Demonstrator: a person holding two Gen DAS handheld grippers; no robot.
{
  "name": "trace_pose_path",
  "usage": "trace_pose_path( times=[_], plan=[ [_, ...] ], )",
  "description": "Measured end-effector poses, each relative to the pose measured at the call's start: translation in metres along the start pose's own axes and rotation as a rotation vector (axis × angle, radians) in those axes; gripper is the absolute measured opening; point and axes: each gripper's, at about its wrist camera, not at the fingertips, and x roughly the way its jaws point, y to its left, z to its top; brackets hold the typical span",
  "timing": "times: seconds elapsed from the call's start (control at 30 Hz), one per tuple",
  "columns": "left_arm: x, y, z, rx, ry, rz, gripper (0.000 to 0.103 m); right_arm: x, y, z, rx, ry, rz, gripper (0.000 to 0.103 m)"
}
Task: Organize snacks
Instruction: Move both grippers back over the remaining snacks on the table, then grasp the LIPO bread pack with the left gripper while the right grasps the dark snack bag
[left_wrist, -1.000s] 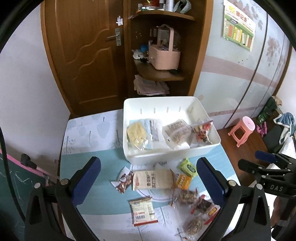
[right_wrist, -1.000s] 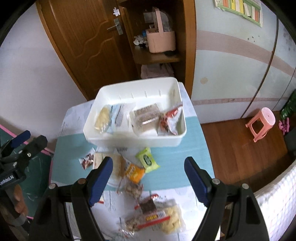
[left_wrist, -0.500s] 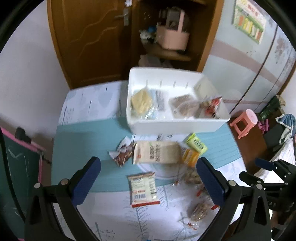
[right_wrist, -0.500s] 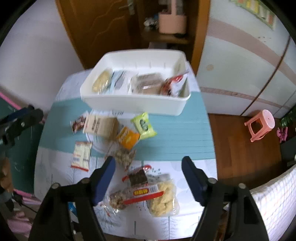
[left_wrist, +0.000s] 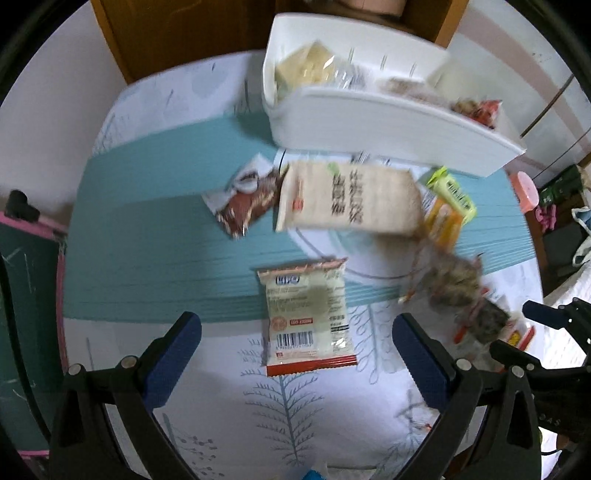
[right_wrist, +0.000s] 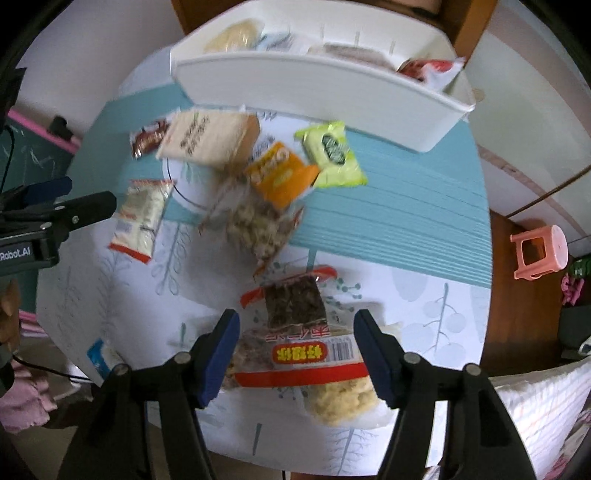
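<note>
Over the loose packs, your left gripper (left_wrist: 297, 341) gapes astride the barcode pack (left_wrist: 308, 317) — your right gripper (right_wrist: 295, 341), just narrowing but gripping nothing, brackets the red-band pack (right_wrist: 301, 360) — both bound for the bin (left_wrist: 388, 129).

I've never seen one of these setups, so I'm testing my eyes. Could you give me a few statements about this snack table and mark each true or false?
1. The white bin already holds some snacks. True.
2. The left gripper grips the barcode packet. False: its jaws stand open, the packet lying loose between them.
3. The green packet lies in the bin. False: it lies on the table, beside the orange packet.
4. The right gripper hangs over the red-banded packet. True.
</note>
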Motion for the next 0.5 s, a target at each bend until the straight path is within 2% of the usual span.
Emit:
trace_pose_path(
  times=[0.2, 0.5],
  plan=[
    [0.029, 0.003, 0.001, -0.034, 0.060, 0.005, 0.103, 0.021, 0.008, 0.003, -0.056, 0.043, -0.021, 0.065],
    [0.052, 0.004, 0.004, -0.044, 0.115, 0.017, 0.103, 0.038, 0.016, 0.009, -0.108, 0.084, -0.027, 0.062]
  ],
)
